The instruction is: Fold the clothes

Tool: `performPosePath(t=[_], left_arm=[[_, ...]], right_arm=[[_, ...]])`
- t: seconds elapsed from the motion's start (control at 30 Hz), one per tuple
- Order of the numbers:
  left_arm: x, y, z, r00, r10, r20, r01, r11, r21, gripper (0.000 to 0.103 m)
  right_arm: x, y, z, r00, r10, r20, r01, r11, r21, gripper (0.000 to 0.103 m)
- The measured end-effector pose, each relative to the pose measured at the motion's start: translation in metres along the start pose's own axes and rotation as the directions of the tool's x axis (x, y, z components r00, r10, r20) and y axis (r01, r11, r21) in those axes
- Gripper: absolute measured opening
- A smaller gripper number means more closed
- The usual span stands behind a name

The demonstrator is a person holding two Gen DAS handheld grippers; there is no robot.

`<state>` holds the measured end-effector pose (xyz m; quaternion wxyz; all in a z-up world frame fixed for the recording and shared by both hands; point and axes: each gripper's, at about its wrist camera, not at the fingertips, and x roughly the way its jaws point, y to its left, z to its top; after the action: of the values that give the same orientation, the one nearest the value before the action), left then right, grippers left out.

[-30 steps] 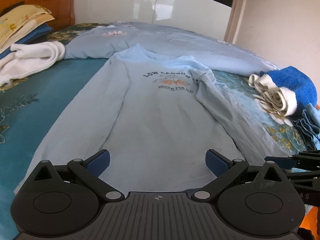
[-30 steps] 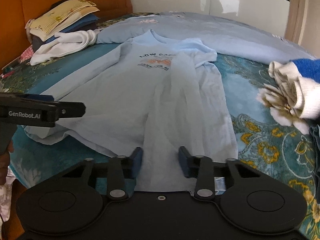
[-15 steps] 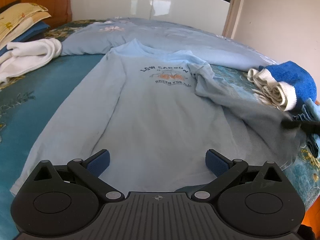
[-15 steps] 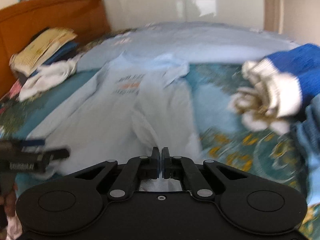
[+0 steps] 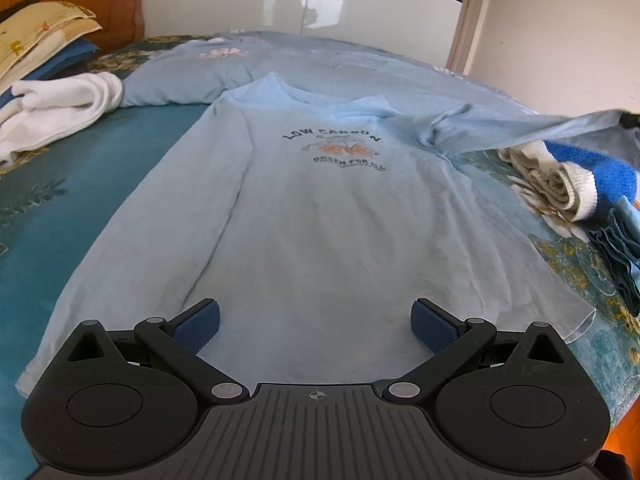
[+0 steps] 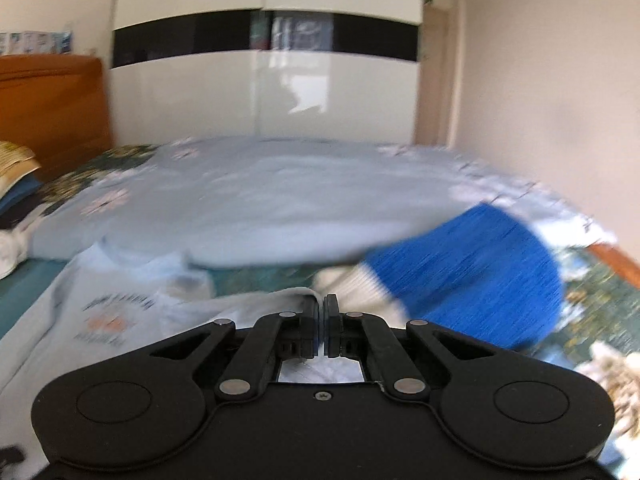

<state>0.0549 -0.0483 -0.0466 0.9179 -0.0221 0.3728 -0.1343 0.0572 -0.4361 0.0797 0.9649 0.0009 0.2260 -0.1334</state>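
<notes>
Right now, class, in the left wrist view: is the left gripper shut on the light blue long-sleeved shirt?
No: the left gripper is wide open, its blue pads apart above the hem of the light blue long-sleeved shirt, gripping nothing.

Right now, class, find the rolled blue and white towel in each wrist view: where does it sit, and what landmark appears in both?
Left wrist view: the blue and white towel lies at the right edge, partly under the lifted sleeve.
Right wrist view: the towel, blurred, is right of centre, just beyond the shut fingertips.
Shared landmark: the shirt's chest print.
</notes>
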Motion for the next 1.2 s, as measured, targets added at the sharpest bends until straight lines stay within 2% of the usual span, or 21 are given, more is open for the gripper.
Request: performPosePath(t=[0.27,0.5,0.73,0.9,1.07,1.1,1.17,1.2], left_arm=[[0.004,0.002,0.003,1.0,-0.001,-0.003,0.001,1.0,0.002,0.103],[0.01,0.005,0.005,1.0,-0.002,-0.009,0.002,1.0,-0.002,0.103],[0.013,0.005,0.005,1.0,0.003,-0.014,-0.002,1.0,0.011,0.103],[0.014,0.005,0.006,1.0,0.004,-0.015,-0.004,1.0,0.009,0.103],[0.011,0.004,0.005,1.0,0.002,-0.014,-0.002,1.0,0.006,0.103],[0.01,0.005,0.005,1.0,0.001,-0.013,-0.001,1.0,0.004,0.103],[0.009,0.005,0.005,1.0,0.0,-0.012,0.0,1.0,-0.001,0.103],[0.009,0.005,0.005,1.0,-0.001,-0.011,0.001,1.0,-0.004,0.103]], right_arm=[[0.037,-0.036,0.033,0.983,-0.18,0.031,0.18,0.984,-0.005,0.002],[0.081,-0.048,0.022,0.958,-0.286,-0.014,0.285,0.956,-0.073,0.002],[0.122,-0.05,-0.01,0.937,-0.319,-0.14,0.306,0.946,-0.104,0.002],[0.133,-0.051,-0.019,0.927,-0.331,-0.177,0.314,0.942,-0.115,0.003],[0.129,-0.048,-0.015,0.929,-0.325,-0.174,0.306,0.943,-0.129,0.004],[0.127,-0.048,-0.014,0.931,-0.321,-0.173,0.302,0.945,-0.127,0.007],[0.121,-0.047,-0.012,0.936,-0.31,-0.169,0.294,0.949,-0.113,0.02],[0.119,-0.045,-0.011,0.937,-0.308,-0.164,0.292,0.95,-0.113,0.03]])
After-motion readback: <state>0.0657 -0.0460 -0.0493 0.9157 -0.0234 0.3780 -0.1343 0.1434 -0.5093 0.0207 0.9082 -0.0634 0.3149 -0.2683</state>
